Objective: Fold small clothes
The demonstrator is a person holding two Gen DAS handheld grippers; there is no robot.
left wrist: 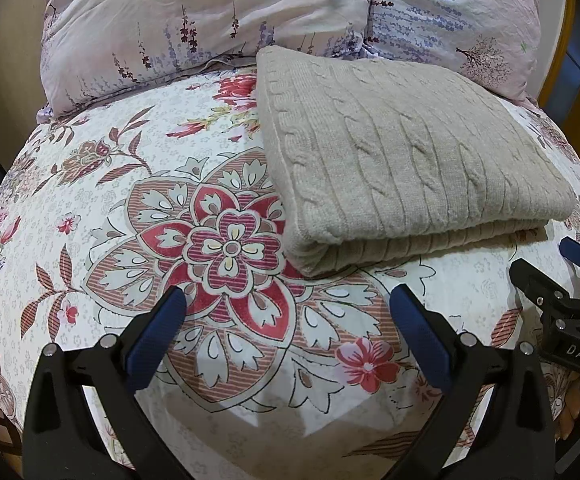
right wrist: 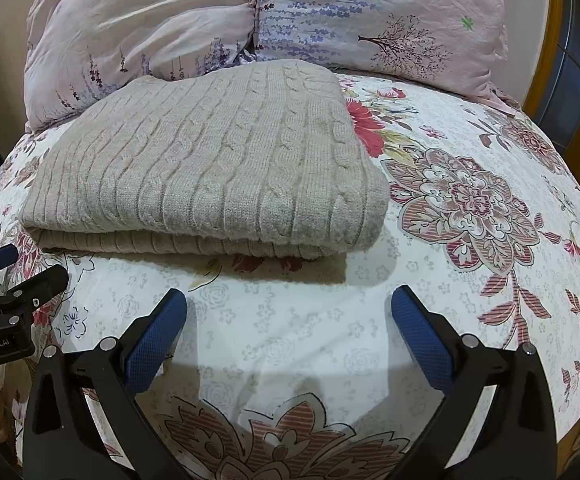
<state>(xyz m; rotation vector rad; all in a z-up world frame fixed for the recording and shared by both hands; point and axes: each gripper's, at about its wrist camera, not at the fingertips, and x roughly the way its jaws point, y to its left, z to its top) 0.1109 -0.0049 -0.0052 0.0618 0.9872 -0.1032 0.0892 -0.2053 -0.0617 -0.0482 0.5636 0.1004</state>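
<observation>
A beige cable-knit sweater (left wrist: 402, 160) lies folded into a thick rectangle on the floral bedsheet; it also shows in the right wrist view (right wrist: 210, 168). My left gripper (left wrist: 288, 312) is open and empty, held above the sheet in front of the sweater's near left corner. My right gripper (right wrist: 288, 312) is open and empty, in front of the sweater's folded near edge. The right gripper also shows at the right edge of the left wrist view (left wrist: 570, 276). The left gripper shows at the left edge of the right wrist view (right wrist: 6, 276). Neither gripper touches the sweater.
The floral bedsheet (left wrist: 150, 208) covers the bed (right wrist: 490, 240). Two pale pillows with purple flower prints (left wrist: 210, 20) (right wrist: 370, 12) lie behind the sweater. A yellow-framed window or door (right wrist: 570, 80) stands at the far right.
</observation>
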